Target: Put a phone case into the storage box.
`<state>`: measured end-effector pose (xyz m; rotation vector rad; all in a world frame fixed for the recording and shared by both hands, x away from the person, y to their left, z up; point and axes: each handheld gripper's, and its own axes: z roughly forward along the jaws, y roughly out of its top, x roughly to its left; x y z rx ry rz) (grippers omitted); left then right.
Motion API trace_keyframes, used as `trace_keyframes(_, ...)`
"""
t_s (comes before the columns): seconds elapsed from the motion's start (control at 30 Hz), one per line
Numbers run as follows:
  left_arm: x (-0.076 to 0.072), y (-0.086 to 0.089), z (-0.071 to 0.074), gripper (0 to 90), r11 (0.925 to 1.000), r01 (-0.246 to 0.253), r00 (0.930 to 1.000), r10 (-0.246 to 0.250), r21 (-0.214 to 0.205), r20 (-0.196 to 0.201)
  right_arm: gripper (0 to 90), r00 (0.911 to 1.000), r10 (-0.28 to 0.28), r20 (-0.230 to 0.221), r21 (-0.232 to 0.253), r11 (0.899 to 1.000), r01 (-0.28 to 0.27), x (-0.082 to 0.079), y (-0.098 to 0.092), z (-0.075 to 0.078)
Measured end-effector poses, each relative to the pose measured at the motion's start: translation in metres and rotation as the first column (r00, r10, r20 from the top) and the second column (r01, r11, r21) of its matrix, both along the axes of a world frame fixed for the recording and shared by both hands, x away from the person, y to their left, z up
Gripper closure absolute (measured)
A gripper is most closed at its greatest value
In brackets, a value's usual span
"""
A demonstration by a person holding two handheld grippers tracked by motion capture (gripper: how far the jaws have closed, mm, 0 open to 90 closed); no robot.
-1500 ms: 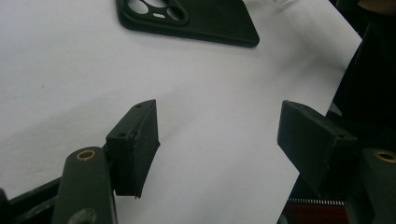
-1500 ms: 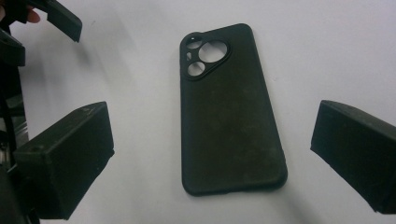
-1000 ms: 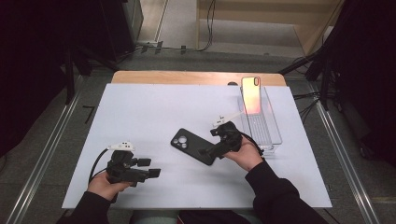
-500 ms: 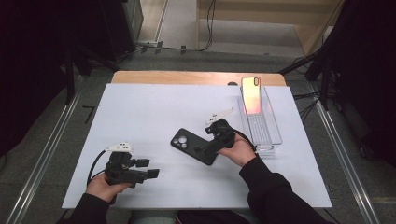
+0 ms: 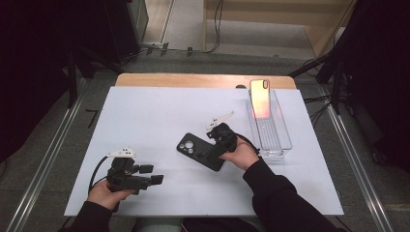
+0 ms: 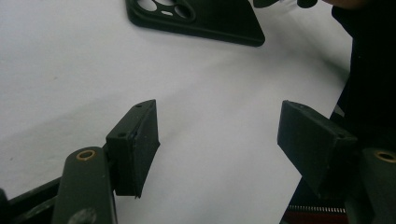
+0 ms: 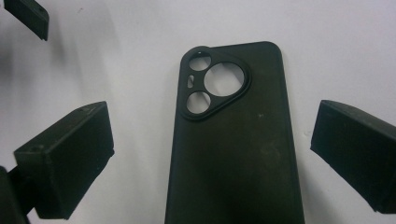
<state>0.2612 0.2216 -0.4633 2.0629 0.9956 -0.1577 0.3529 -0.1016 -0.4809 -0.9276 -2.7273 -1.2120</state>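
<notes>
A black phone case (image 5: 196,150) lies back-up near the middle of the white table, its camera cut-outs pointing left. My right gripper (image 5: 214,149) is over its right end, open. In the right gripper view the case (image 7: 233,140) runs up between the two spread jaws of the right gripper (image 7: 215,126), which touch nothing. My left gripper (image 5: 152,174) is held low near the front left, open and empty. In the left gripper view the left gripper (image 6: 219,130) has bare table between its jaws, and the case (image 6: 201,18) lies farther off.
A phone (image 5: 259,99) with a glowing orange-pink screen leans upright at the far end of a clear plastic tray (image 5: 276,145) at the right of the table. The table's front edge runs just below both hands.
My right gripper has slid a little to the left, farther over the case. The case and the left gripper have hardly moved.
</notes>
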Motion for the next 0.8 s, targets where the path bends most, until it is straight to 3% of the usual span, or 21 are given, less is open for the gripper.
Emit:
trace_keyframes(0.2, 0.0, 0.0, 0.0, 29.6, 1.0, 0.003, 1.0, -0.003, 0.002, 0.002, 0.0, 1.0, 0.004, -0.001, 0.002, 1.0, -0.004, 0.001, 0.001, -0.003)
trace_keyframes(0.3, 0.0, 0.0, 0.0, 29.6, 1.0, 0.004, 1.0, -0.004, 0.002, 0.0, 4.1, 1.0, 0.005, 0.004, -0.024, 1.0, -0.005, 0.002, 0.003, -0.005)
trace_keyframes(0.8, 0.0, 0.001, 0.0, 29.6, 1.0, 0.004, 1.0, -0.004, 0.0, 0.0, 4.1, 0.9999, 0.002, -0.01, -0.086, 0.996, -0.003, 0.003, 0.006, -0.013)
